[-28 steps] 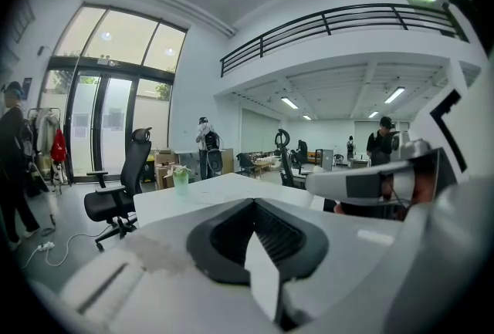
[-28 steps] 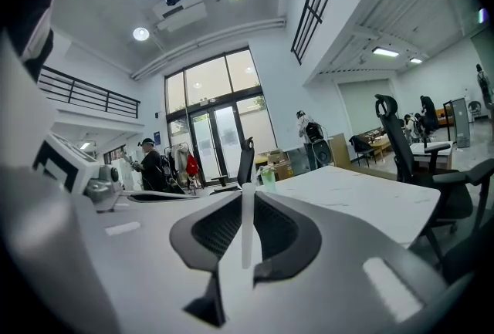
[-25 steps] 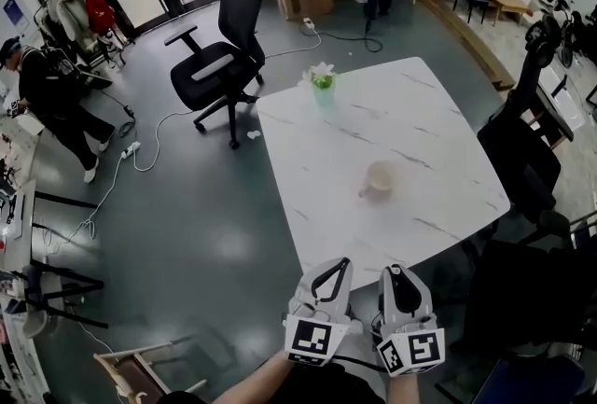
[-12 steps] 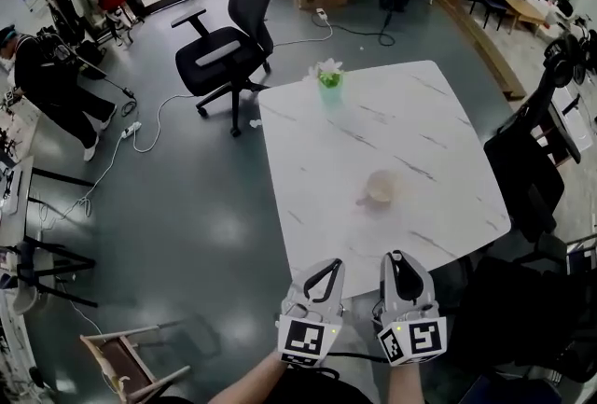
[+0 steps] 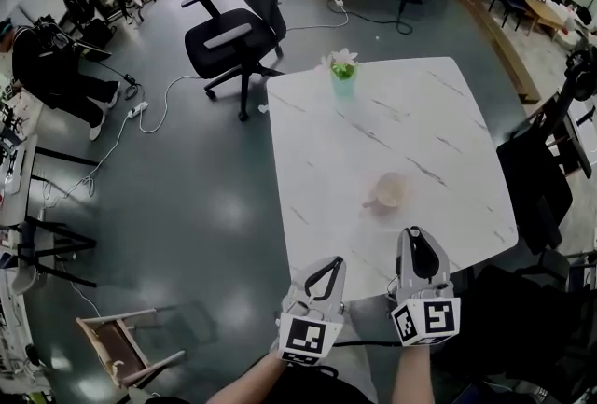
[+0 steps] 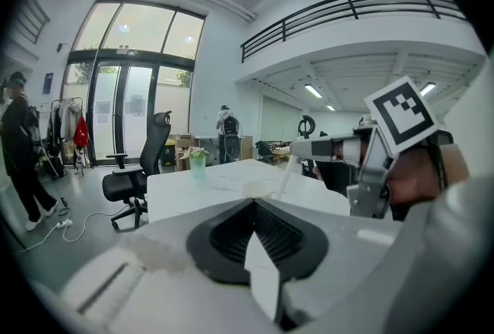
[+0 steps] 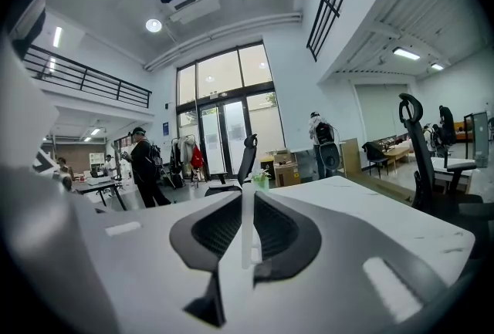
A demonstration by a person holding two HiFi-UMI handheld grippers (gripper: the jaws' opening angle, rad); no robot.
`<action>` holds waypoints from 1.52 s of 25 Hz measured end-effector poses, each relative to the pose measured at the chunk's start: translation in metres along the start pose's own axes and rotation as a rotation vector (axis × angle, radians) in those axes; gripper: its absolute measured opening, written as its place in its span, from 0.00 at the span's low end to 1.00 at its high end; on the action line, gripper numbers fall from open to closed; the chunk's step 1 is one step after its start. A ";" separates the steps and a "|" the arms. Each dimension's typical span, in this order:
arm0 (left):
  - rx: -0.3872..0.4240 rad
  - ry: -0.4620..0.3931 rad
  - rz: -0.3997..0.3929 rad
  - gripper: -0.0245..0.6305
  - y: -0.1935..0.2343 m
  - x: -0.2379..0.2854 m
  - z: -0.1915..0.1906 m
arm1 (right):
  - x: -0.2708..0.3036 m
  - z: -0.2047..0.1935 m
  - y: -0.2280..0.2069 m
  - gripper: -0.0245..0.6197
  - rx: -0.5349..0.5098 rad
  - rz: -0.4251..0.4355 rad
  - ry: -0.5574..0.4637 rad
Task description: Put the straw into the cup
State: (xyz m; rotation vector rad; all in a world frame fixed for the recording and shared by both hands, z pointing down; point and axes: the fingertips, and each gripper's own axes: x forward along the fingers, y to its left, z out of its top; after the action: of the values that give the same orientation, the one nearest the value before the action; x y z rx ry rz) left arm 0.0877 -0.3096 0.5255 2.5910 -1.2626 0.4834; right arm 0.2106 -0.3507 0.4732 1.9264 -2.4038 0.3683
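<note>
We list, from the head view:

- White marbled table (image 5: 401,127), centre.
- Black office chair (image 5: 233,29), at the table's 10 o'clock.
- Left gripper (image 5: 334,260), at the table's 6 o'clock, jaw tips together, nothing in them.
- Right gripper (image 5: 413,232), at its 3 o'clock, jaws clamped on the straw (image 7: 247,232) (white, upright between them).
- Cup (image 5: 388,191), on the table at the right gripper's 11 o'clock, apart from the straw.
- Green vase (image 5: 343,74), far edge.

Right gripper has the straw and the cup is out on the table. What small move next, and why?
Probably carry the right gripper forward and slightly left, to above the cup. Its jaws are shut on the straw, which stands upright between them, and the cup sits farther in on the table, apart from the gripper.
</note>
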 end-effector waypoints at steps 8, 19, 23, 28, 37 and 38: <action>-0.018 0.017 0.032 0.04 0.010 0.018 -0.003 | 0.032 0.005 -0.022 0.11 -0.001 0.000 -0.019; -0.065 0.052 0.050 0.04 0.021 0.044 -0.012 | 0.082 -0.019 -0.053 0.11 0.006 0.000 0.054; -0.049 0.073 0.042 0.04 0.023 0.052 -0.019 | 0.096 -0.038 -0.060 0.11 0.016 0.005 0.097; -0.046 0.090 0.042 0.04 0.028 0.061 -0.026 | 0.111 -0.057 -0.068 0.11 0.026 0.007 0.139; -0.043 0.111 0.046 0.04 0.033 0.068 -0.032 | 0.121 -0.077 -0.076 0.11 0.057 0.010 0.170; -0.045 0.111 0.045 0.04 0.033 0.069 -0.032 | 0.121 -0.078 -0.076 0.11 0.058 0.010 0.171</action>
State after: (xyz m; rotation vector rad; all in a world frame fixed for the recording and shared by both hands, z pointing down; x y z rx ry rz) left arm 0.0951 -0.3683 0.5829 2.4663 -1.2824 0.5915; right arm 0.2473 -0.4660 0.5822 1.8227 -2.3191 0.5840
